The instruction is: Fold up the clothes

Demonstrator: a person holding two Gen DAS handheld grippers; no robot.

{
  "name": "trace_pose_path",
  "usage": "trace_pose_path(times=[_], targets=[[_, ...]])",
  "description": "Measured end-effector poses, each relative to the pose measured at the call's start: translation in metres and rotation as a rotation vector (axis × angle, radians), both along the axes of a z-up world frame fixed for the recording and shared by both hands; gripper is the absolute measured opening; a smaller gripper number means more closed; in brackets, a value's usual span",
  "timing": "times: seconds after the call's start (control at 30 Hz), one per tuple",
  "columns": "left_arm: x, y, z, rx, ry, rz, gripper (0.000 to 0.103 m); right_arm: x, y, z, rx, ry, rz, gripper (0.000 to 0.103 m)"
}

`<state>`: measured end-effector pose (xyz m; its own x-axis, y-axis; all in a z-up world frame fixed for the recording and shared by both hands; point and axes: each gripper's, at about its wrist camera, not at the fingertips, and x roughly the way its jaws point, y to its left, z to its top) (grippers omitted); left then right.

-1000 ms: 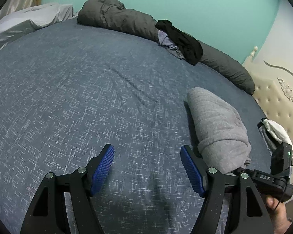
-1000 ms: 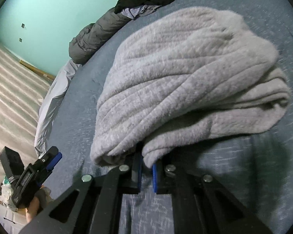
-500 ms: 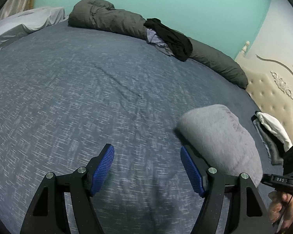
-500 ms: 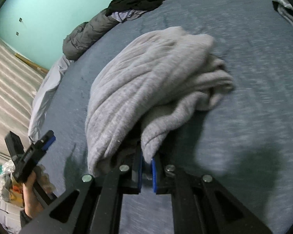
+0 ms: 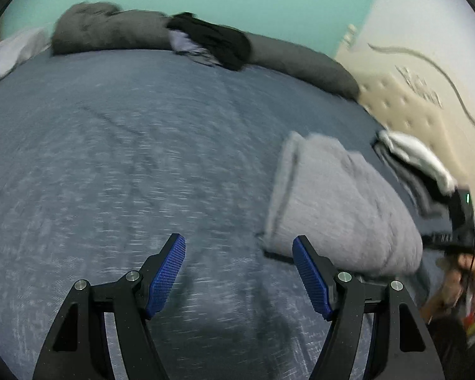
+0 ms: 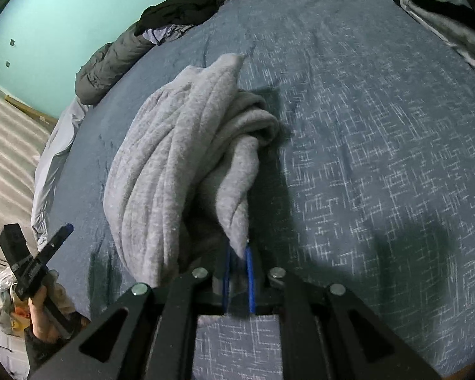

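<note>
A folded light grey sweater (image 6: 180,164) hangs bunched over the blue bed sheet (image 6: 364,158), partly raised, with a shadow under it. My right gripper (image 6: 237,262) is shut on its near edge, the cloth pinched between the blue pads. In the left wrist view the same grey sweater (image 5: 342,209) is at the right, and a hand holds the right gripper (image 5: 459,231) behind it. My left gripper (image 5: 239,269) stands open just left of the sweater, above bare sheet, with nothing between its fingers. It also shows as the left gripper (image 6: 34,253) low on the left, held by a hand.
A dark grey rolled duvet (image 5: 117,28) lies along the far edge of the bed, with a black garment (image 5: 215,41) and a pale one draped over it. A stack of white and grey clothes (image 5: 418,161) sits by the cream tufted headboard (image 5: 405,107). A light sheet (image 6: 53,145) hangs at the bed's side.
The right gripper has drawn the grey sweater back and up, so it hangs longer and narrower. The clothes stack has come into the right wrist view. The left gripper stays open and has swung rightward.
</note>
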<state>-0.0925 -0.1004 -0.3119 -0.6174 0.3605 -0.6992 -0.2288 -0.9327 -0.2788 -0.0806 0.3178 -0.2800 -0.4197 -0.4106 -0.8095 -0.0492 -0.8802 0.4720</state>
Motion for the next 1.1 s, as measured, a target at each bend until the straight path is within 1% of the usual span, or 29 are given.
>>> trace_pose_path(times=[0.03, 0.07, 0.1, 0.13, 0.2, 0.23, 0.27, 0.33, 0.43, 0.53, 0.57, 0.6, 0.7, 0.77, 0.8, 0.83, 0.9, 0.93, 1.03, 1.1], targets=[[0.000, 0.006, -0.001, -0.005, -0.001, -0.018, 0.074, 0.003, 0.002, 0.002, 0.008, 0.005, -0.014, 0.021], [0.000, 0.012, -0.002, -0.010, -0.003, -0.037, 0.074, 0.005, 0.003, 0.003, 0.016, 0.011, -0.028, 0.024], [0.000, 0.018, -0.003, -0.015, -0.004, -0.055, 0.074, 0.009, 0.006, 0.007, 0.023, 0.028, -0.044, 0.035], [0.000, 0.024, -0.004, -0.020, -0.006, -0.074, 0.074, 0.014, 0.008, 0.011, 0.018, 0.050, -0.060, 0.049], [-0.002, 0.032, -0.007, -0.026, -0.011, -0.094, 0.074, 0.024, 0.011, 0.020, -0.006, 0.095, -0.082, 0.057], [-0.005, 0.032, -0.008, -0.027, -0.016, -0.091, 0.074, 0.029, 0.008, 0.023, -0.005, 0.108, -0.069, 0.058], [-0.007, 0.033, -0.010, -0.027, -0.020, -0.088, 0.074, 0.033, 0.001, 0.027, 0.032, 0.117, -0.042, 0.058], [-0.012, 0.035, -0.013, -0.028, -0.030, -0.081, 0.074, 0.039, -0.018, 0.030, 0.079, 0.138, 0.044, 0.058], [-0.019, 0.037, -0.017, -0.029, -0.044, -0.071, 0.074, 0.042, -0.045, 0.025, 0.095, 0.127, 0.142, 0.058], [-0.024, 0.039, -0.020, -0.030, -0.055, -0.068, 0.074, 0.041, -0.060, 0.012, 0.147, 0.114, 0.173, 0.058], [-0.023, 0.041, -0.021, -0.031, -0.055, -0.073, 0.074, 0.039, -0.063, 0.008, 0.144, 0.112, 0.180, 0.058], [-0.024, 0.043, -0.021, -0.035, -0.057, -0.079, 0.074, 0.038, -0.066, 0.004, 0.146, 0.108, 0.182, 0.058], [-0.025, 0.047, -0.029, -0.045, -0.075, -0.090, 0.074, 0.035, -0.070, -0.003, 0.162, 0.110, 0.184, 0.033], [-0.027, 0.048, -0.035, -0.043, -0.096, -0.095, 0.074, 0.036, -0.071, -0.004, 0.164, 0.115, 0.182, 0.026], [-0.027, 0.049, -0.038, -0.042, -0.106, -0.098, 0.074, 0.037, -0.069, -0.004, 0.181, 0.120, 0.182, 0.012], [-0.028, 0.050, -0.040, -0.048, -0.110, -0.100, 0.074, 0.039, -0.070, -0.003, 0.209, 0.132, 0.183, 0.008], [-0.029, 0.051, -0.041, -0.042, -0.112, -0.110, 0.072, 0.041, -0.068, 0.003, 0.228, 0.154, 0.184, 0.006], [-0.029, 0.052, -0.040, -0.032, -0.113, -0.117, 0.067, 0.041, -0.065, 0.006, 0.225, 0.160, 0.182, 0.006], [-0.028, 0.056, -0.035, -0.020, -0.099, -0.147, 0.059, 0.039, -0.055, 0.013, 0.217, 0.171, 0.177, 0.005], [-0.027, 0.061, -0.031, -0.023, -0.081, -0.173, 0.058, 0.038, -0.047, 0.016, 0.218, 0.171, 0.166, 0.005]])
